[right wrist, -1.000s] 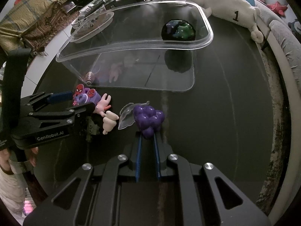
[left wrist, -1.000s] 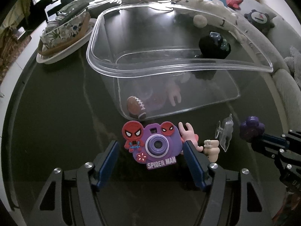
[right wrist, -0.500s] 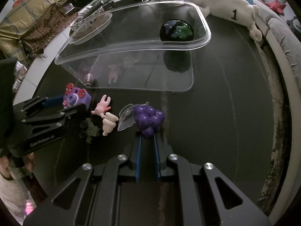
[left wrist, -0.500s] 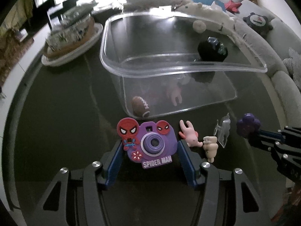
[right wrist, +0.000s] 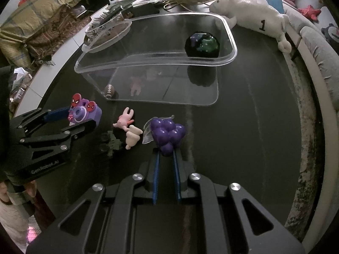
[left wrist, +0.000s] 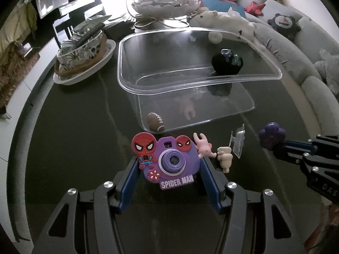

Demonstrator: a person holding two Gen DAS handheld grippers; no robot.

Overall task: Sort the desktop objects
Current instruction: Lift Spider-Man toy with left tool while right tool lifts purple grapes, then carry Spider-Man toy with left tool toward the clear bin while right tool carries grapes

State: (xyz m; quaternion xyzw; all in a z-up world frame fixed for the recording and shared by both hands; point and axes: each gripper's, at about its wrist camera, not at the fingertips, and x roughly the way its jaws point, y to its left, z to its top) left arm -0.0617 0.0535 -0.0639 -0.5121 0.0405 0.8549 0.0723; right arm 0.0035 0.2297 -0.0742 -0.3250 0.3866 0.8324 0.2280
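My left gripper [left wrist: 169,165] is shut on a purple Spider-Man toy camera [left wrist: 169,160], which hangs above the dark table; the same camera [right wrist: 83,112] shows at the left of the right wrist view. My right gripper [right wrist: 166,153] is shut on a purple grape bunch [right wrist: 168,132], seen too as grapes [left wrist: 272,135] at the right of the left wrist view. Ahead stands a clear plastic bin [left wrist: 264,78] holding a small football [left wrist: 155,121], a pink figure [left wrist: 187,108] and a dark ball [left wrist: 226,63].
A pink rabbit toy [right wrist: 124,120], a beige figure [right wrist: 132,138], a clear suction piece [left wrist: 238,142] and a small dark green toy [right wrist: 112,142] lie on the table before the bin. A floral basket on a plate [left wrist: 82,55] stands far left, a white plush [right wrist: 254,19] behind.
My left gripper has closed on the Spider-Man camera and lifted it off the table, away from the pink rabbit. The right gripper has kept the grapes and barely moved.
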